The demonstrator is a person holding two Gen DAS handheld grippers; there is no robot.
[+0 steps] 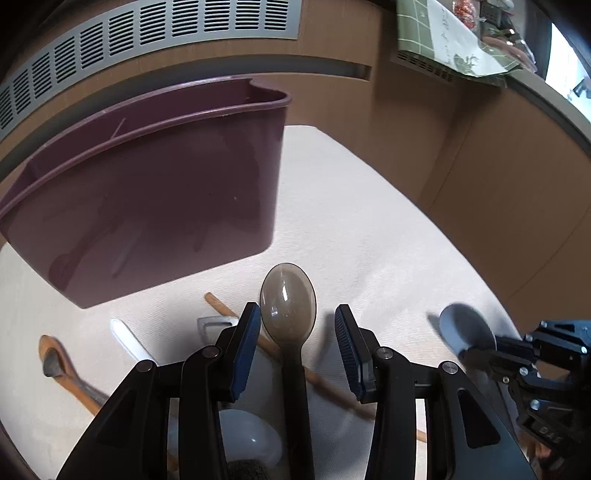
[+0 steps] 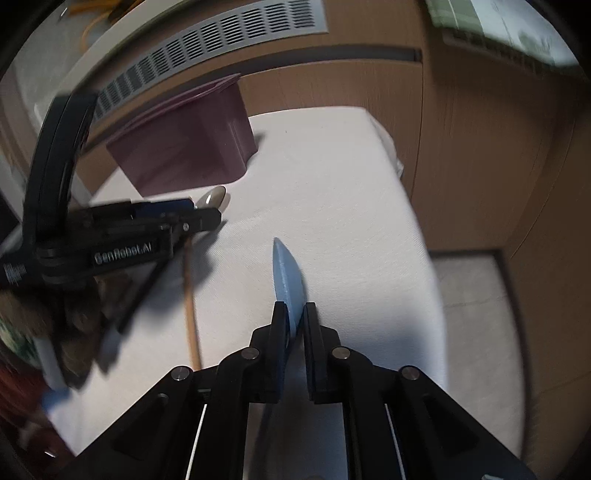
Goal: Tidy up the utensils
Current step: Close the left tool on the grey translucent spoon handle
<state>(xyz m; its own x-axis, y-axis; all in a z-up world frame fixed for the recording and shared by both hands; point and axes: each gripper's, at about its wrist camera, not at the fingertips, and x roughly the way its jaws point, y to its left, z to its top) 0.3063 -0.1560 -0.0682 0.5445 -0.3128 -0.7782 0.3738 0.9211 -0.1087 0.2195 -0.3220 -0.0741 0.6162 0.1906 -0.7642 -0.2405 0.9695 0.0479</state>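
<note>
I take this for a room in a home, likely a kitchen or dining corner. Ahead of my fingers lies a table (image 2: 332, 177) under a plain white cloth, with household spoons (image 1: 288, 306) and wooden utensils (image 1: 59, 362) scattered on it and a plum plastic caddy (image 1: 155, 192) beyond them. Past that, wood-panelled cabinets (image 2: 480, 166) rise with a long grey slotted vent (image 1: 147, 33) set in. Far off to the right, a green tiled-pattern cloth (image 1: 417, 26) lies on a ledge with blurred clutter.
</note>
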